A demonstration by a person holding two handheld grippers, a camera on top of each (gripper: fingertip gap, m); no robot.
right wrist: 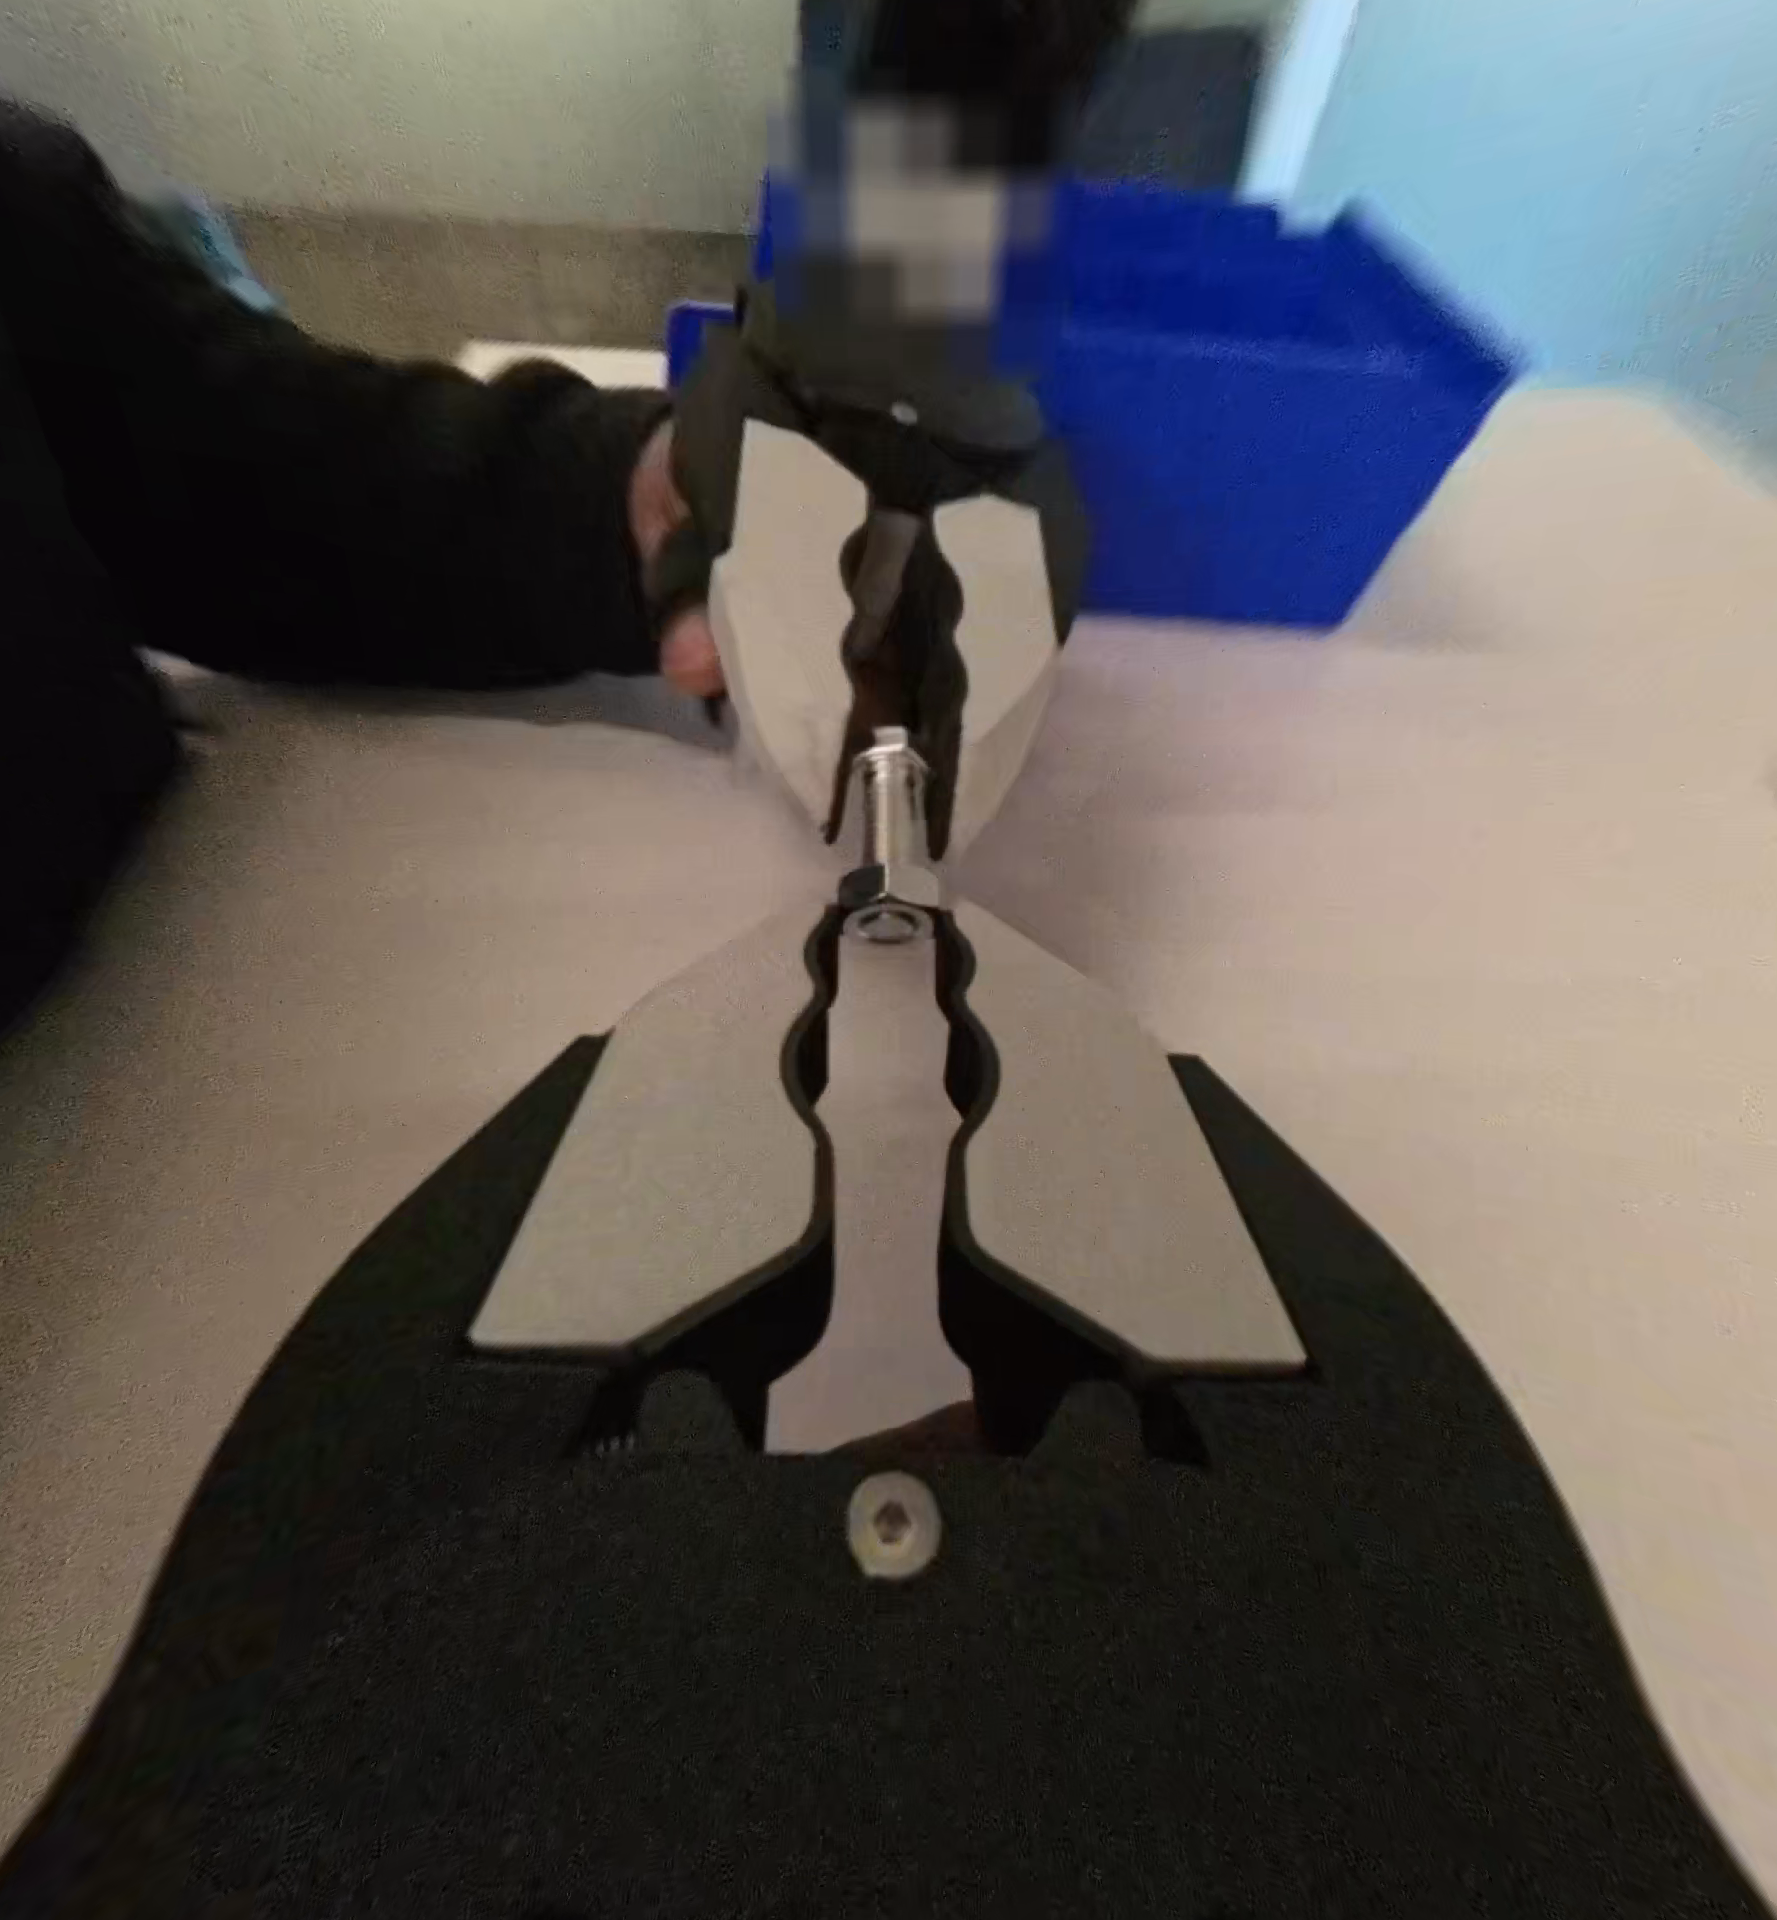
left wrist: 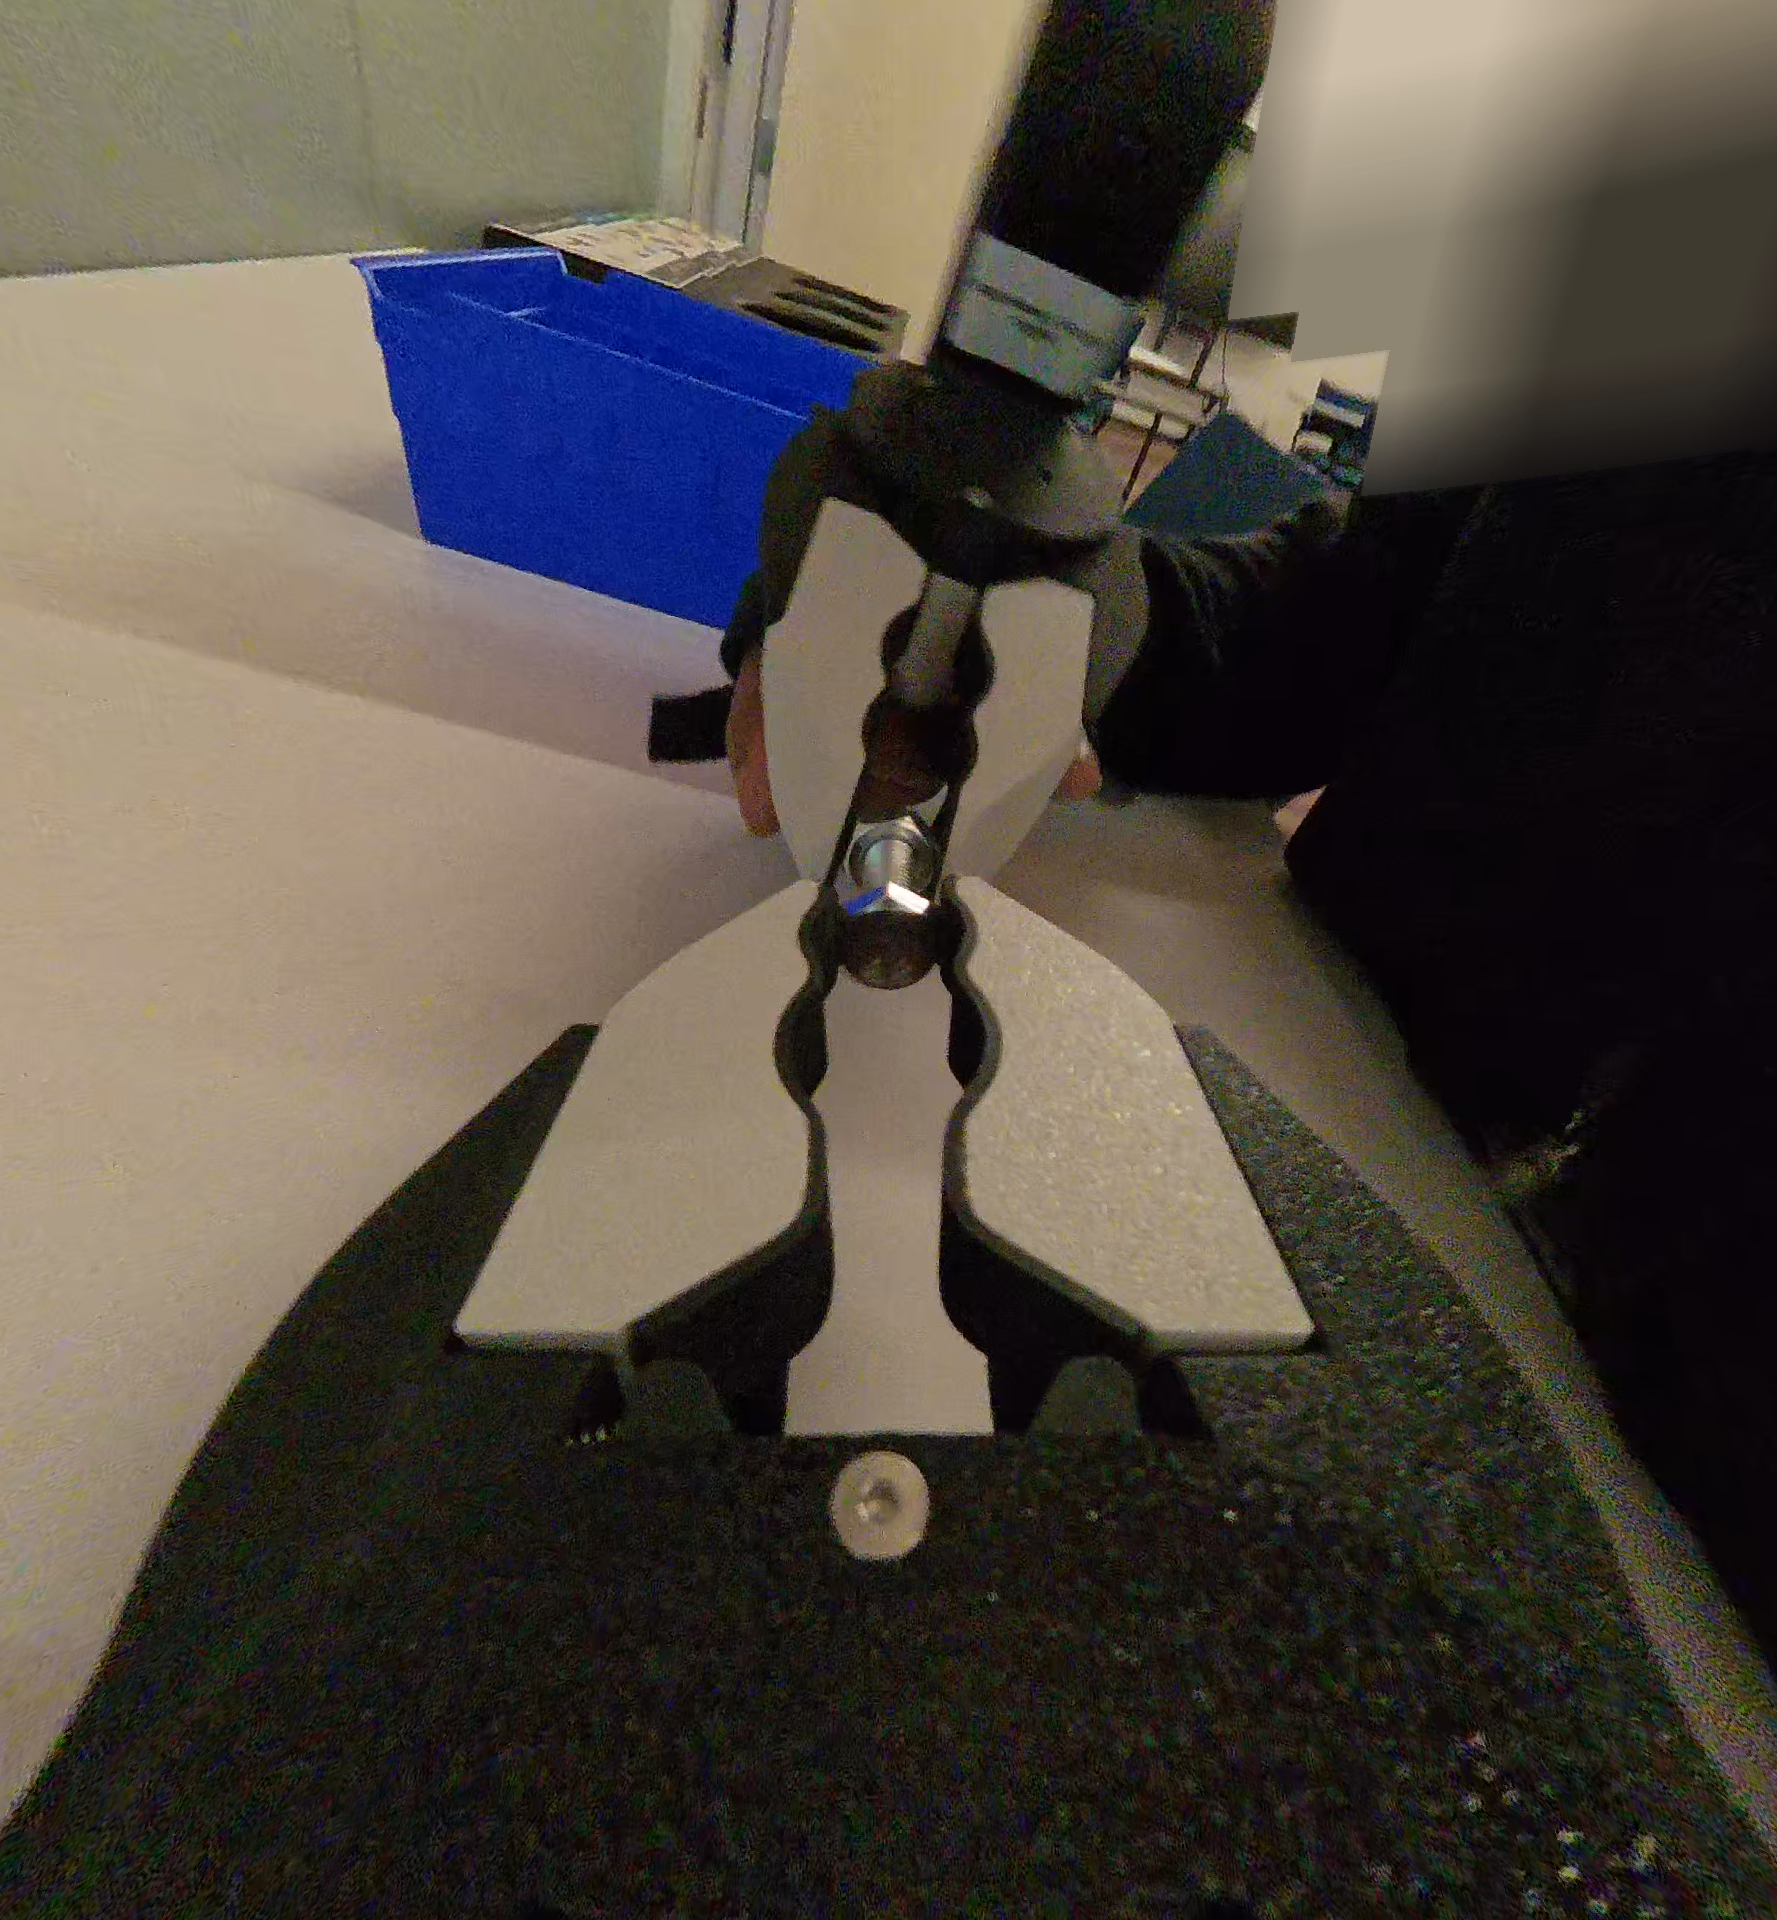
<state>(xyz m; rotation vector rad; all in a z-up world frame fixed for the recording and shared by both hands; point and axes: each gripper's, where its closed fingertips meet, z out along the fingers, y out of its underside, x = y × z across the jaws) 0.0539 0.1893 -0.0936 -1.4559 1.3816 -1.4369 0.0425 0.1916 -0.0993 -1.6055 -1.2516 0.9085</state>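
Clamping the left gripper (left wrist: 884, 935) on the hex head of a silver bolt (left wrist: 879, 906), both dark fingertips pressing against its flats, with the round face of the head turned toward the camera. Closing the right gripper (right wrist: 889, 920) on a hex nut (right wrist: 889, 888), which is sitting at the near end of the bolt's shaft, seemingly threaded onto it, though motion blur in the right wrist view is softening the detail. Meeting tip to tip, the two grippers pointing at each other along the bolt's length, the bolt and nut being held between them above a pale tabletop (left wrist: 188, 935), not touching it. Gripping each tool from behind with a hand (right wrist: 681, 582) in a black fingerless glove and dark sleeve. Standing well behind the grippers on the same tabletop, a blue plastic bin (left wrist: 593, 436), with a black tray (left wrist: 822, 301) showing just beyond it.
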